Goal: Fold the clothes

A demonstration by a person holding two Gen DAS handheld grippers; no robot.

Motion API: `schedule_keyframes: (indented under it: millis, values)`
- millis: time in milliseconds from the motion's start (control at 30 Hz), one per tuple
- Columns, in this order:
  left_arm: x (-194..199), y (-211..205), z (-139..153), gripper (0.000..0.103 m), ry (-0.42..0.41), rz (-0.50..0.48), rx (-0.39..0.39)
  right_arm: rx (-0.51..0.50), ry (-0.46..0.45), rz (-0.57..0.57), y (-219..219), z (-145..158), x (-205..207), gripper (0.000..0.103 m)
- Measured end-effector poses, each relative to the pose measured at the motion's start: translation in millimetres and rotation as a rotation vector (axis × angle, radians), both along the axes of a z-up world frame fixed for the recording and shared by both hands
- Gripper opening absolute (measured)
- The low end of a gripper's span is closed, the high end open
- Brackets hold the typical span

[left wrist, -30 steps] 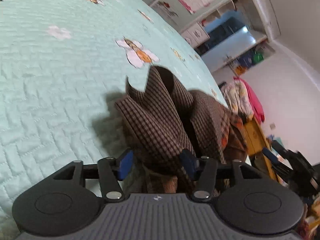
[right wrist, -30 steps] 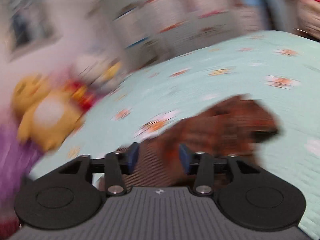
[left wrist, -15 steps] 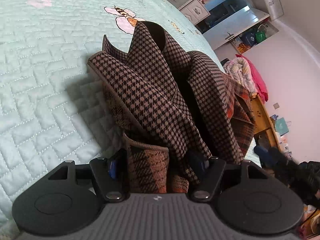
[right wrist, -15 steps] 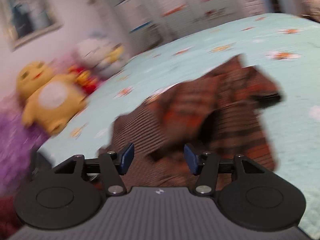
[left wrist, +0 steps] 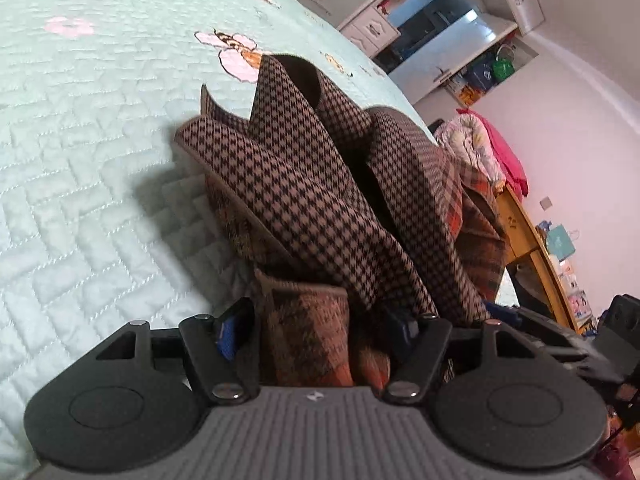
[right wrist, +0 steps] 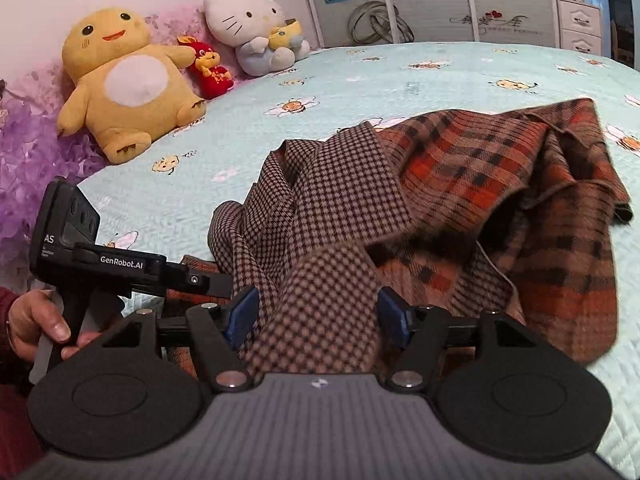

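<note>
My left gripper (left wrist: pixel 316 330) and right gripper (right wrist: pixel 314 314), both just moving, stood spread around bunched checked garment (right wrist: pixel 460 200); bedspread (left wrist: pixel 80 140) beneath.

The garment (right wrist: pixel 460 208) lies crumpled on the bed (right wrist: pixel 360 76). Behind it, at the bed's far left edge, sit three plush toys (right wrist: pixel 132 80).

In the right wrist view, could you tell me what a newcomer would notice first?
A crumpled brown houndstooth and orange plaid garment fills the middle of the pale green quilted bed, bunched between the right tongs. Behind it, a big yellow plush toy leans at the bed's upper left.
</note>
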State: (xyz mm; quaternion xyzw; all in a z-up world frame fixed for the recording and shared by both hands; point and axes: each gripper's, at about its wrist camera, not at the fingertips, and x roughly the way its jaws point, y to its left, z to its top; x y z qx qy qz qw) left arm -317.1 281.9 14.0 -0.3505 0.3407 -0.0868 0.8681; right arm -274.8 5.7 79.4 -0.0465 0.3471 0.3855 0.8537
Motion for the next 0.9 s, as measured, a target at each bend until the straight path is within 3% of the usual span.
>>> schedule_keyframes:
  millis: [33, 67, 100, 200, 267, 400, 567, 733, 900]
  values:
    - [2.9, 0.5, -0.5, 0.048, -0.005, 0.001, 0.002, -0.05, -0.007, -0.009, 4.9, -3.9, 1.8, 0.062]
    - [6.0, 1.7, -1.8, 0.036, -0.007, -0.002, -0.003, -0.08, -0.003, -0.015, 7.5, -7.3, 5.0, 0.038]
    - [9.0, 3.8, -3.8, 0.021, -0.002, -0.008, -0.018, -0.085, 0.022, -0.029, 6.9, -9.8, 9.5, 0.001]
    - [10.1, 8.4, 4.9, 0.015, -0.034, -0.011, -0.022, -0.006, 0.073, -0.104, -9.7, -5.8, 19.4, 0.003]
    - [7.1, 11.9, 23.2, 0.012, -0.095, -0.009, -0.011, 0.101, 0.108, -0.169, -29.1, 4.3, 26.6, 0.003]
    - [-1.6, 25.8, 76.3, 0.003, -0.252, 0.008, -0.033, 0.363, 0.137, -0.238, -68.6, 40.2, 35.4, 0.003]
    - [-14.4, 39.1, 146.8, 0.0, -0.45, 0.009, -0.072, 0.579, 0.119, -0.238, -94.0, 90.0, 38.7, 0.002]
    - [-9.9, 44.5, 184.2, 0.0, -0.537, 0.003, -0.104, 0.7, 0.078, -0.223, -102.2, 126.3, 48.9, 0.003]
    - [42.1, 56.4, 210.6, 0.0, -0.537, 0.016, -0.09, 0.759, 0.062, -0.241, -97.4, 148.7, 95.0, 0.003]
